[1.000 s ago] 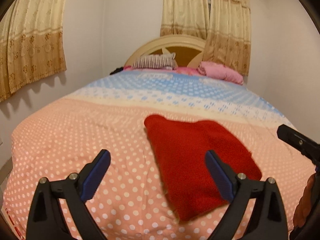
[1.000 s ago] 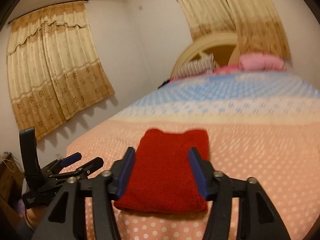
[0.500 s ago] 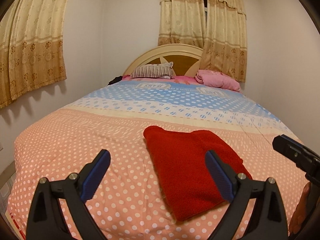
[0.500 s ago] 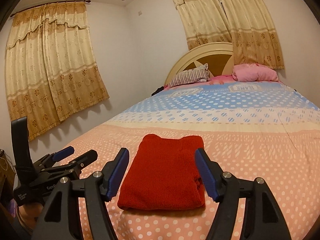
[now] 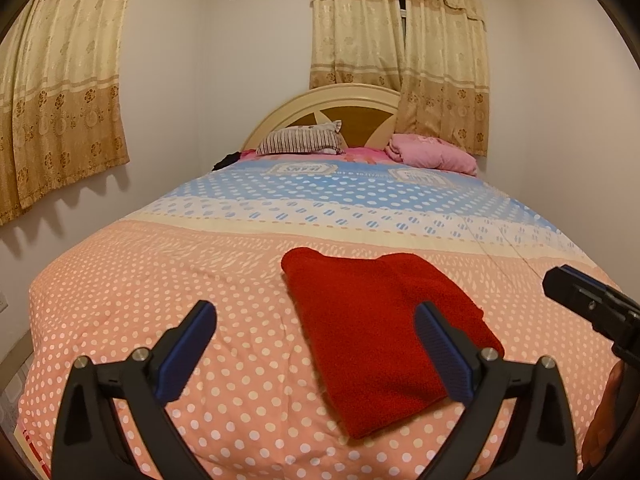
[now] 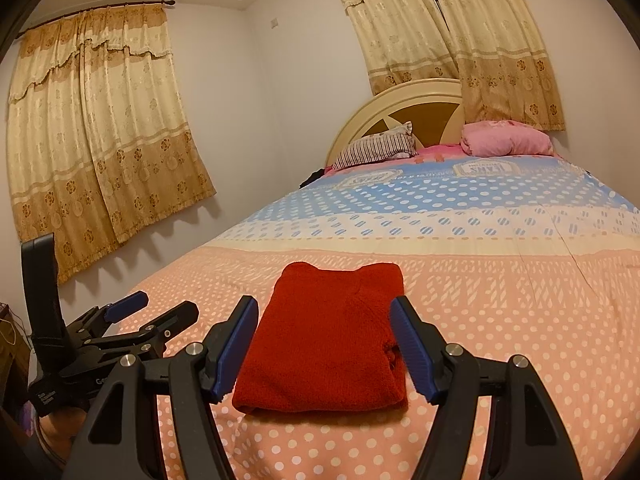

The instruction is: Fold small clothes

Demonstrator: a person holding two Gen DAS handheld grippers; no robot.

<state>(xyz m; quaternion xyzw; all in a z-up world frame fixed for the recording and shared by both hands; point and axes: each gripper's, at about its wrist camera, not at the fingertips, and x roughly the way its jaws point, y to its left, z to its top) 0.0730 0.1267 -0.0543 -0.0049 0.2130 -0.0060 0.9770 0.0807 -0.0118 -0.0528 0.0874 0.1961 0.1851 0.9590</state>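
A red knit garment [image 5: 380,328] lies folded into a flat rectangle on the near, peach dotted end of the bed; it also shows in the right wrist view [image 6: 328,340]. My left gripper [image 5: 316,348] is open and empty, held above the bed's near edge, with the garment ahead and to its right. My right gripper [image 6: 324,348] is open and empty, held just short of the garment's near edge, which shows between its fingers. The left gripper also shows at the left of the right wrist view [image 6: 152,312], and part of the right gripper's body shows at the right of the left wrist view [image 5: 592,308].
The bed [image 5: 160,280] has a peach, cream and blue dotted cover. A striped pillow [image 5: 300,142] and a pink pillow [image 5: 432,156] lie by the curved headboard [image 5: 340,100]. Curtains [image 5: 60,92] hang on the left and back walls. White walls close in on both sides.
Both grippers have drawn back and risen from the folded garment, so more of the room shows. The right gripper's jaws have opened wider. The garment has not moved.
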